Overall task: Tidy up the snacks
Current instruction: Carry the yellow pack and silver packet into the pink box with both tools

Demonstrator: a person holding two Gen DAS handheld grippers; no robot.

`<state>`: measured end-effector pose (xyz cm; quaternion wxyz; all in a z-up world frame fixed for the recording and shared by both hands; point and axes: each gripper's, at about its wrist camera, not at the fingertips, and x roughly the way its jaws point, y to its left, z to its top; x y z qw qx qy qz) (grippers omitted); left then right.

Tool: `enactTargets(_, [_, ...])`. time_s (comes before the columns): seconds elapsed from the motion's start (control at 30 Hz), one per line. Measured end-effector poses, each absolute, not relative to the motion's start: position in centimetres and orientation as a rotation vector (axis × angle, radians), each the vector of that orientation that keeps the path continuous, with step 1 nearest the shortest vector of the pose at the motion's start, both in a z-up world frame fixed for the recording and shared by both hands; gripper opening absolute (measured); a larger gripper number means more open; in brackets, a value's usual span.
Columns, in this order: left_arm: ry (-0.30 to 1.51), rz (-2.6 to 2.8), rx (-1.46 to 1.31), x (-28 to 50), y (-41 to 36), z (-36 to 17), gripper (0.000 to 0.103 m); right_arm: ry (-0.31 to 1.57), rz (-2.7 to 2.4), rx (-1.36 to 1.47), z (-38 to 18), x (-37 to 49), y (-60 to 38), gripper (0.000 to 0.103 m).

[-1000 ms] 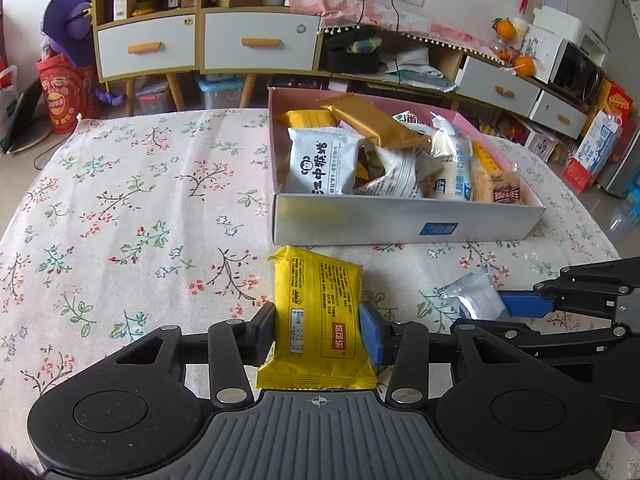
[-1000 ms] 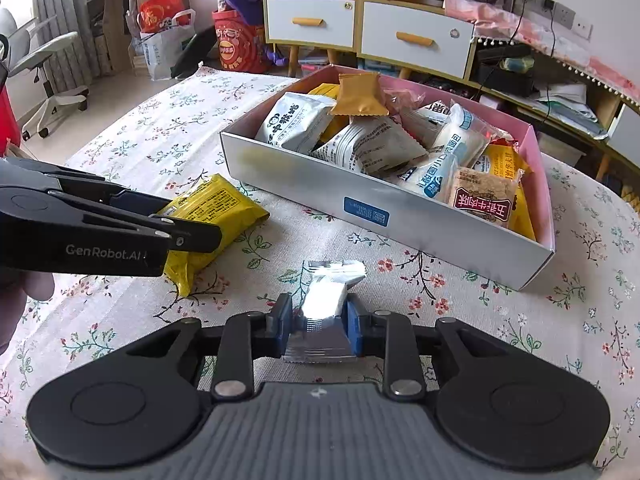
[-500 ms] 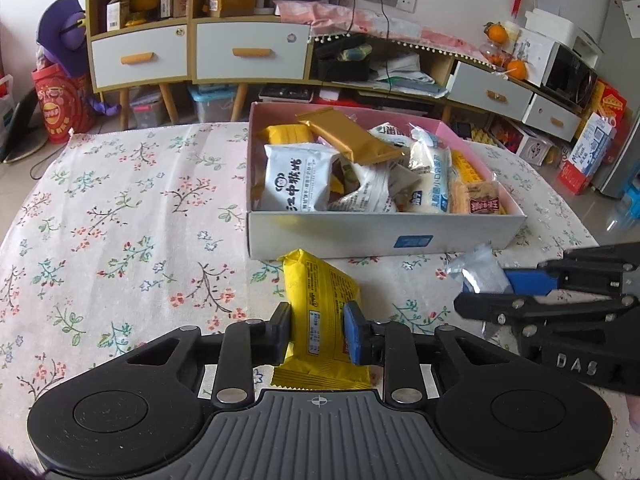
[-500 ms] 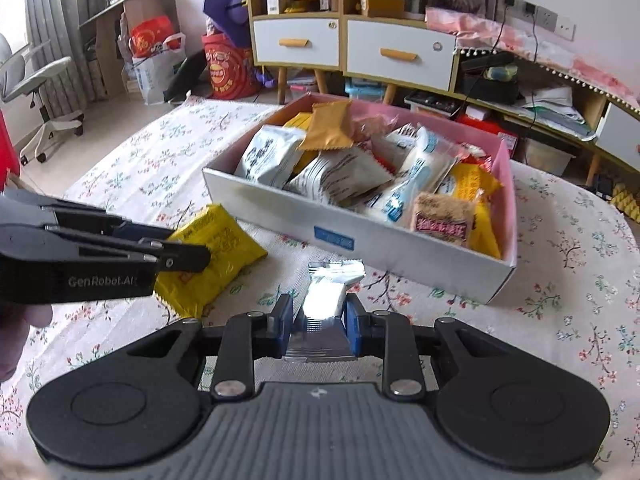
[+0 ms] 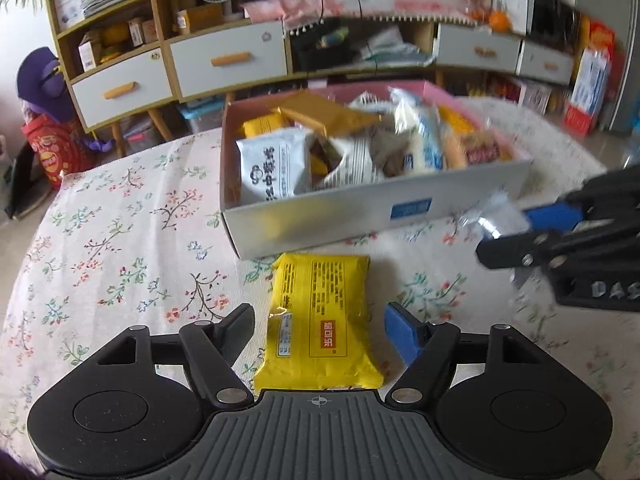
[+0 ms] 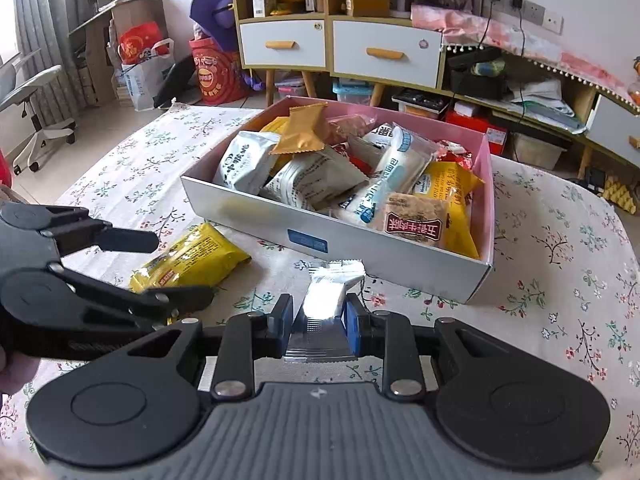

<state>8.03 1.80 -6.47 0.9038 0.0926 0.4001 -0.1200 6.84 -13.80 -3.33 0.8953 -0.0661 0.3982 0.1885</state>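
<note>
Left gripper (image 5: pixel 318 330): jaws opening, now wide, with the yellow snack packet (image 5: pixel 320 320) between them but clear gaps on both sides, so nothing is gripped. A second ago we had the fingers against the packet's sides, half a second ago squeezing it tighter; now the pinch is let go and the packet lies flat on the floral tablecloth (image 5: pixel 120 240), just in front of the snack box (image 5: pixel 360 216). We read this as a failed or abandoned grasp, or a re-grip: the packet is not in the box yet, so that step remains open.

Right gripper (image 6: pixel 319 322): jaws narrow, pads pressed on a small silver foil packet (image 6: pixel 326 304), same hold as in the earlier frames, hardly moved. It sits just short of the box's near wall, not over it. In the left wrist view the same gripper (image 5: pixel 508 236) shows at the right edge, blurred, silver packet sticking out of its tips.

The yellow packet looks glossy, pillow-shaped, back side up with printed text and a red label, crimped ends, slightly puffed; likely slippery and squashy under side pressure. The box is already crowded with white, tan, yellow and brown wrappers piled loosely, some rising above the rim, so space for two more is tight.
</note>
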Motion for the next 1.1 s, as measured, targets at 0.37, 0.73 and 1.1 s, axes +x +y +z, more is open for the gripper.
enactTargets(0.37, [0.879,-0.215,0.114,8.9,2.0,-6.5,0.048,0.827,0.384,-0.125,-3.1,6.9,-13.8,0.025])
enactTargets(0.73, [0.845,-0.218,0.039,7.8,2.8,-4.2,0.048,0.802,0.374,-0.098,-2.3,6.8,-14.6,0.025])
enactTargets(1.1, [0.757,-0.228,-0.039,9.2,3.2,-0.8,0.048,0.773,0.333,0.054,-0.6,8.6,-17.2,0.025])
